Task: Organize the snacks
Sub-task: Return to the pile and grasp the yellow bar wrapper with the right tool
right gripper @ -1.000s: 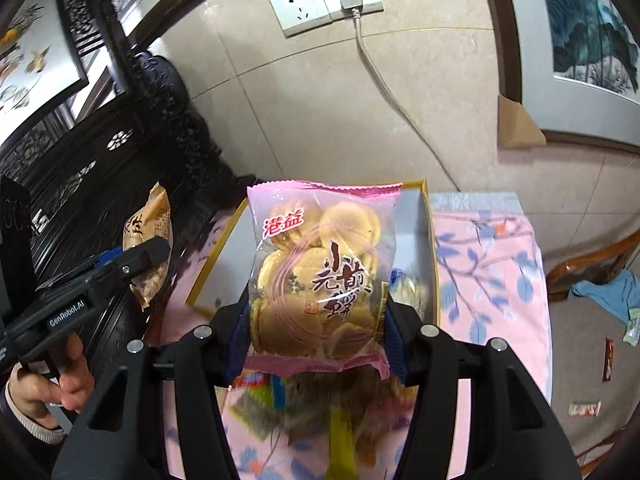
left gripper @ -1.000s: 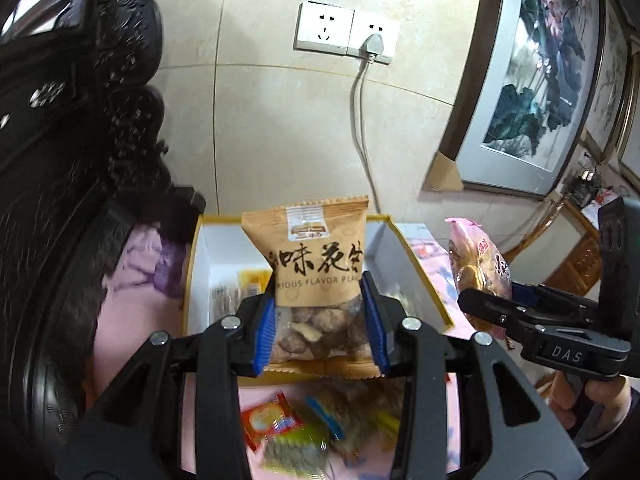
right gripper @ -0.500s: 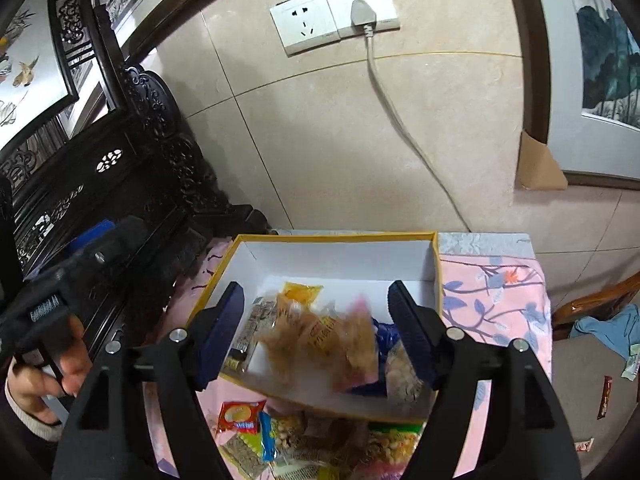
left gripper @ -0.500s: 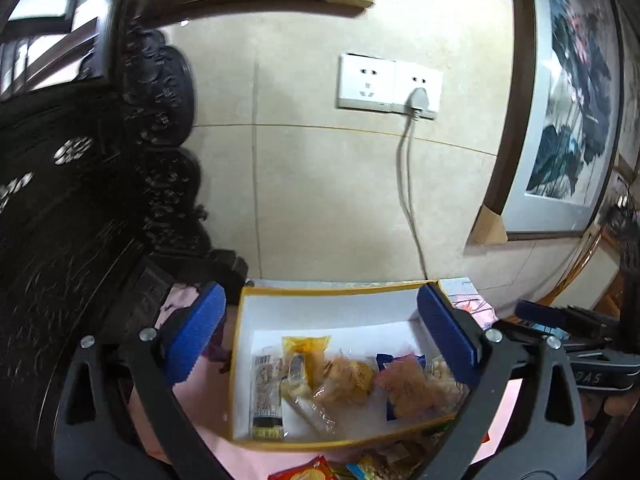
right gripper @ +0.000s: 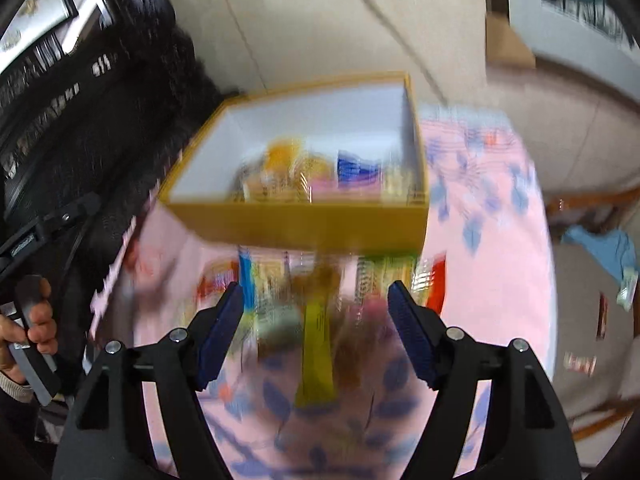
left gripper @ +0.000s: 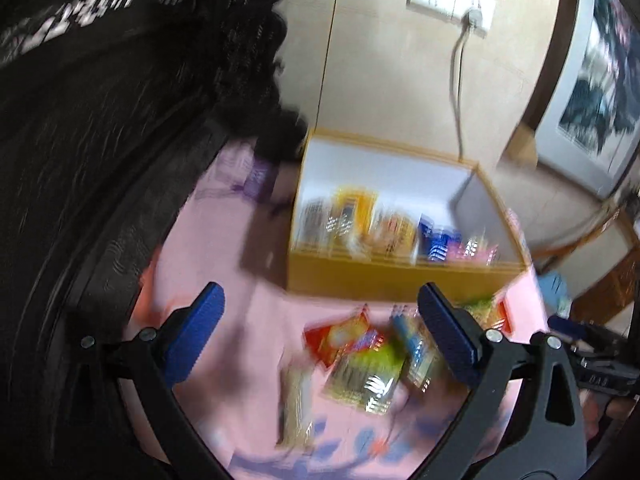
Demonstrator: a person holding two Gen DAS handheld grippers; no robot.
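Note:
Both views are motion-blurred. A yellow box [left gripper: 400,280] with white inner walls [right gripper: 296,220] stands on a pink flowered cloth and holds several snack packets. In front of it lies a loose pile of snack packets [left gripper: 368,364] [right gripper: 312,300]. My left gripper [left gripper: 320,320] is open wide, nothing between its blue pads, above the cloth just left of the pile. My right gripper [right gripper: 316,304] is open too, empty, hovering over the pile with a yellow-green packet [right gripper: 316,356] below it.
Dark carved wooden furniture [left gripper: 100,120] borders the table on the left. A tiled wall with a socket and cable [left gripper: 456,80] is behind the box. The person's hand [right gripper: 36,328] holds the other gripper's handle at the left edge. Small items lie on the floor [right gripper: 600,312] at the right.
Both grippers let go of their packets, the brown peanut bag and the pink biscuit bag, over the box and opened. They then dropped toward the loose pile in front of the box.

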